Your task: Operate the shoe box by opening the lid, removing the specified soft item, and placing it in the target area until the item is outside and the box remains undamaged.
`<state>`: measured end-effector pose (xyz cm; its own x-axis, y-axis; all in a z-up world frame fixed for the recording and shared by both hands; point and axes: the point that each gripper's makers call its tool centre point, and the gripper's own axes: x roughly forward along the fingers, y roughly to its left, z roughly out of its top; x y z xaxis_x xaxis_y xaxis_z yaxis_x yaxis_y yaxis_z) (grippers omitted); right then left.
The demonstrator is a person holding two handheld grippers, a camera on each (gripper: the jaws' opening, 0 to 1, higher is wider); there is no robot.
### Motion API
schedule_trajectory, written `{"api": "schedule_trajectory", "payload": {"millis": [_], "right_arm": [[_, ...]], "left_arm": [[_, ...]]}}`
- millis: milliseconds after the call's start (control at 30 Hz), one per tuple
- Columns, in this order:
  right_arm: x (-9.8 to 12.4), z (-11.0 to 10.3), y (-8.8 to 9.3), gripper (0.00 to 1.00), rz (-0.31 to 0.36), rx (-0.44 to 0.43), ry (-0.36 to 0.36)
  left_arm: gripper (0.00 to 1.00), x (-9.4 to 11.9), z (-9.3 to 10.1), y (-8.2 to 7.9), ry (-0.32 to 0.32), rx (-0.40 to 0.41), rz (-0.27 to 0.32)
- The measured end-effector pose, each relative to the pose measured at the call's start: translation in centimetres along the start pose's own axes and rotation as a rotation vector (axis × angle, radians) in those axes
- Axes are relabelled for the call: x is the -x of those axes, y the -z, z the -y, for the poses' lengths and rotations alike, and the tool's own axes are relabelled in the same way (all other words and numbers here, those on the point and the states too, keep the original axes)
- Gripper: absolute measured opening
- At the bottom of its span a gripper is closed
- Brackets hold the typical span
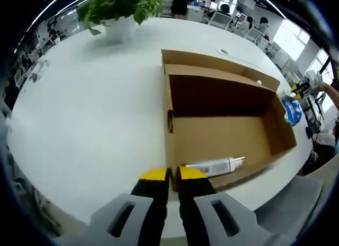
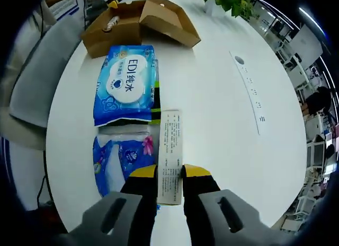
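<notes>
On the white table (image 1: 90, 113), we are pinching our left gripper (image 1: 172, 174) onto the open shoe box (image 1: 222, 132) wall, hiding it partly; our right gripper (image 2: 170, 172) is grasping a white packet (image 2: 170, 156), bottom hidden, beside blue wipes (image 2: 127, 84).

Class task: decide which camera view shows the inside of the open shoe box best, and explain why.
The left gripper view: the shoe box sits close, open toward the camera, its floor and a white tube visible. The right gripper view shows the box far off, small, at an angle.
</notes>
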<state>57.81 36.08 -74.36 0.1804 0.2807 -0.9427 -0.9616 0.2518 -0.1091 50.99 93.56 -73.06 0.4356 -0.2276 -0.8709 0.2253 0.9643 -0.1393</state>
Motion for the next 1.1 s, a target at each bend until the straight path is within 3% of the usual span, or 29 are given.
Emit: {"api": "schedule_trajectory", "payload": {"millis": [200,633,1100], "right_arm": [[-0.3,-0.1,1.3,0.15,-0.03,0.013,-0.008],[0.1,0.4,2.3,0.15,-0.059,0.035,0.009],[0.3,-0.3,1.3,0.16,-0.08,0.109,0.008]], "left_arm": [[0.03,0.0,0.0,0.0,-0.004,0.0,-0.001],[0.03,0.0,0.1,0.0,-0.002,-0.008,0.0],[0.04,0.2,0.0,0.0,-0.001,-0.022,0.011]]}}
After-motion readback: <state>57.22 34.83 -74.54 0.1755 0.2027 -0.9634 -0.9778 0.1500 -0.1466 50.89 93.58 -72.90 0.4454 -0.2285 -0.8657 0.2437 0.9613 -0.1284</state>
